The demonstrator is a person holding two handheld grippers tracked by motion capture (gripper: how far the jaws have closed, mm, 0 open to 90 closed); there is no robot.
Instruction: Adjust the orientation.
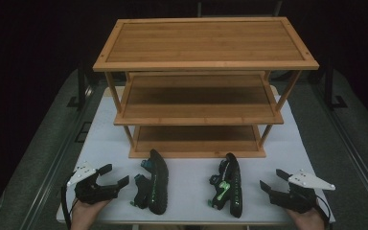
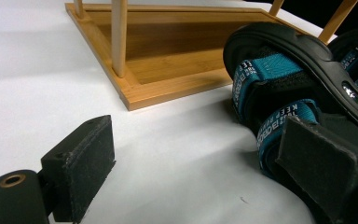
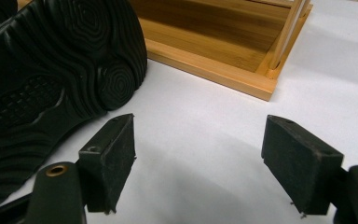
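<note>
Two black sandals lie on their sides on the white table in front of a bamboo rack point(image 1: 199, 112). The left sandal point(image 1: 152, 182) has blue straps; in the left gripper view the blue-strapped sandal point(image 2: 289, 88) sits just ahead of the right jaw. The right sandal point(image 1: 229, 186) has green accents; its black sole point(image 3: 51, 88) faces my right gripper. My left gripper point(image 1: 116, 176) is open, just left of the left sandal. My right gripper point(image 1: 271, 180) is open, just right of the right sandal. Nothing sits between either pair of jaws.
The three-tier rack has bare shelves; its bottom tray point(image 2: 168, 65) rests on the table close behind the sandals. The white table point(image 1: 191, 191) is bordered by grey floor and dark rails on both sides.
</note>
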